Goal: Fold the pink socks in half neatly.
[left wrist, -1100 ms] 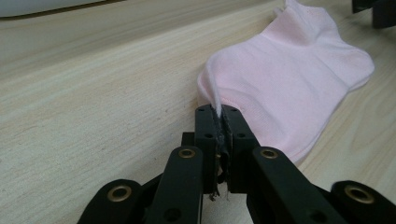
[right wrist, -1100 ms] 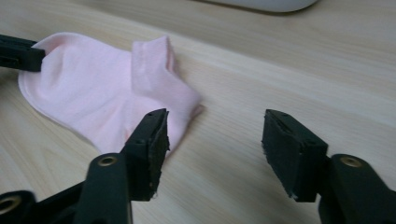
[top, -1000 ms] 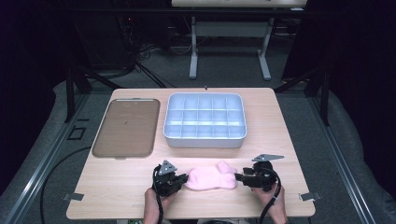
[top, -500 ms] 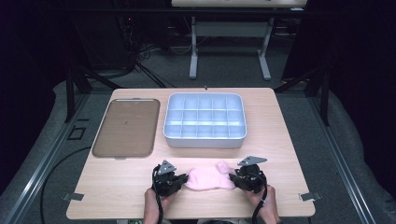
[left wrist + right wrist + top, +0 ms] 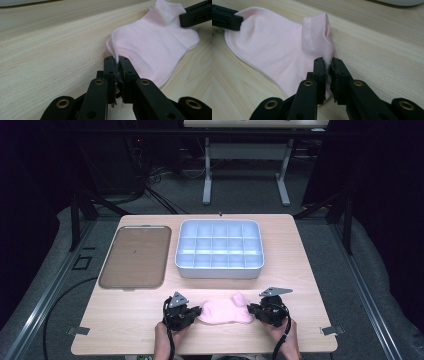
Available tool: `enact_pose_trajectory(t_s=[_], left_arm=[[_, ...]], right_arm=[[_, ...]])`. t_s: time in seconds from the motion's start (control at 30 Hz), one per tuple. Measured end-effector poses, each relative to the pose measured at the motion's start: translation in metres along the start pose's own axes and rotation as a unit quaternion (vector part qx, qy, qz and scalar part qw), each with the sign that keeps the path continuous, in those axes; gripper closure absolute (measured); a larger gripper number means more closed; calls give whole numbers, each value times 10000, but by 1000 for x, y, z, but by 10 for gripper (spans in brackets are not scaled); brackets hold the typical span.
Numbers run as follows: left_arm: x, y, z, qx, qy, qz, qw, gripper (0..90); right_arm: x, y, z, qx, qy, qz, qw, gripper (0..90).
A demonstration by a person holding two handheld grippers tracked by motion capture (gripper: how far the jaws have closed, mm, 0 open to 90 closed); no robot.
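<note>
High view: tray (image 5: 135,257) beside divided bin (image 5: 219,249).

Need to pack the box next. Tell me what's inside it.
The box has a grid of compartments; those visible in the high view hold nothing. Its near wall hides the floor of the front row.

pink sock (image 5: 226,310) lying flat on the near edge of the table (image 5: 300,270), short ankle type, pale knit. ribbed cuff (image 5: 317,30) folded upward at one end. toe edge (image 5: 113,47) pinched up, cuff end also pinched.
</note>
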State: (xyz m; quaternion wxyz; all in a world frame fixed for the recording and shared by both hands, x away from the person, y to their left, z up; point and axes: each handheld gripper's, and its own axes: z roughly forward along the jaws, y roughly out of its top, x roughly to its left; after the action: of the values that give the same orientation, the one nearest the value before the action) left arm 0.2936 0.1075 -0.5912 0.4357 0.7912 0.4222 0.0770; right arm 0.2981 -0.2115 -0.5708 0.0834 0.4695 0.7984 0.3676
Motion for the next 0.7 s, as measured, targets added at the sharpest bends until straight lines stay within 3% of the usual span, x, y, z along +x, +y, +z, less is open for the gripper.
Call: enact_pose_trajectory(t_s=[0.23,0.7], left_arm=[[0,0,0,-3,2,12,10000,850],[0,0,0,-5,1,5,10000,845]], right_arm=[[9,7,-11,-127,75,-83,9999,822],[38,25,-23,-158,168,-566,9981,815]])
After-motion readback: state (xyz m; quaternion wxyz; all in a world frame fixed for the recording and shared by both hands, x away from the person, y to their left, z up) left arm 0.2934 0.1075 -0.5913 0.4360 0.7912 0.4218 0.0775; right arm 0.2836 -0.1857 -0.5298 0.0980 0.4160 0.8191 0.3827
